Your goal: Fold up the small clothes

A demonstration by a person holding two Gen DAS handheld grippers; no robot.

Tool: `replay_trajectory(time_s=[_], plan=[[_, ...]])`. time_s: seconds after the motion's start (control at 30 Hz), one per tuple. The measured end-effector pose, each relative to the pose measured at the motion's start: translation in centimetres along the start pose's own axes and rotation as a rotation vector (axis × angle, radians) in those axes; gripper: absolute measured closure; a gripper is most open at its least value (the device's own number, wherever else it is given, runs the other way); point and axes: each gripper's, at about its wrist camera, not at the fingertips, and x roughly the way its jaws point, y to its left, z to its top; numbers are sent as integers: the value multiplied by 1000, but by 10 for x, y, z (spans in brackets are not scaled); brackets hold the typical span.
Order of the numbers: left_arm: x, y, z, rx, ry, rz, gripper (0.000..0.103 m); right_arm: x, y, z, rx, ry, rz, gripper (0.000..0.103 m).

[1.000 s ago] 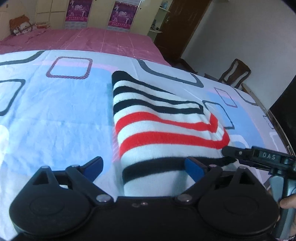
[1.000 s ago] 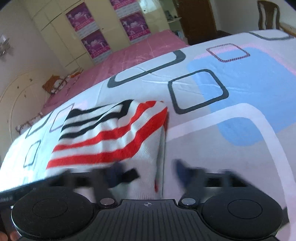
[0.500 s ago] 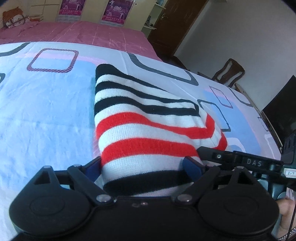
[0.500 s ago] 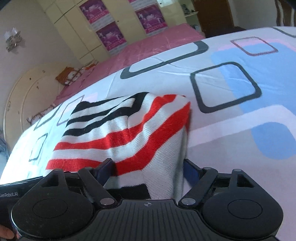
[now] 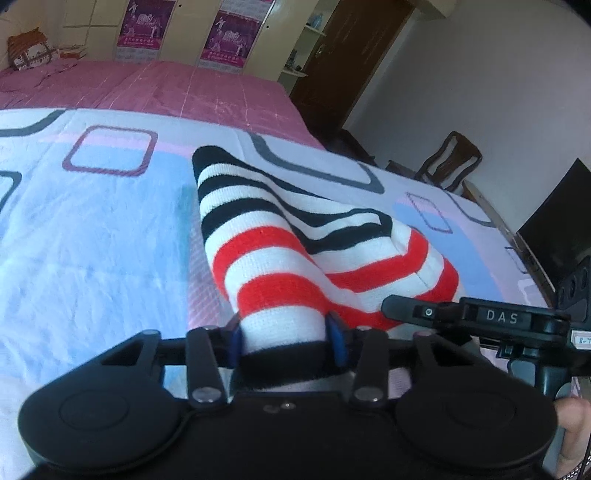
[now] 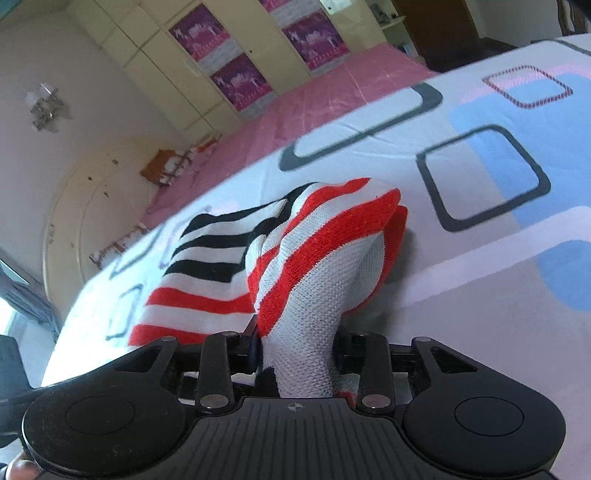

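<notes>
In the left wrist view, the left gripper (image 5: pixel 283 341), wide apart a second ago, is closing on the near hem of the striped sweater (image 5: pixel 295 240), which is lying on the bed (image 5: pixel 92 240).

In the right wrist view, the right gripper (image 6: pixel 297 345) is likewise pinching the sweater's bunched near edge, so the fold can probably begin.

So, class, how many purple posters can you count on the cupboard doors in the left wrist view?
2: one poster on the left-hand door and one poster on the door to its right. Their tops are cut off, and others may lie outside the frame.
</notes>
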Motion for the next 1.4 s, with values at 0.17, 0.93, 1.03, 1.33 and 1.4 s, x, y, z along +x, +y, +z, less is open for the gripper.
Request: replay_trajectory(time_s=[0.17,0.93,1.03,1.33,1.4], plan=[[-33,13,4,2,-26,15,62,-7,30,-9,-5,-5,47,68],[-209,273,12,-35,-66,116,62,145,289,-108,-1,56,135,68],[-213,303,12,-43,-58,137,62,170,303,-114,4,78,137,68],[-197,344,-2,-36,-44,107,56,195,298,-114,-18,114,68,63],[-198,346,-1,-31,-42,108,53,194,303,-115,-15,103,40,56]])
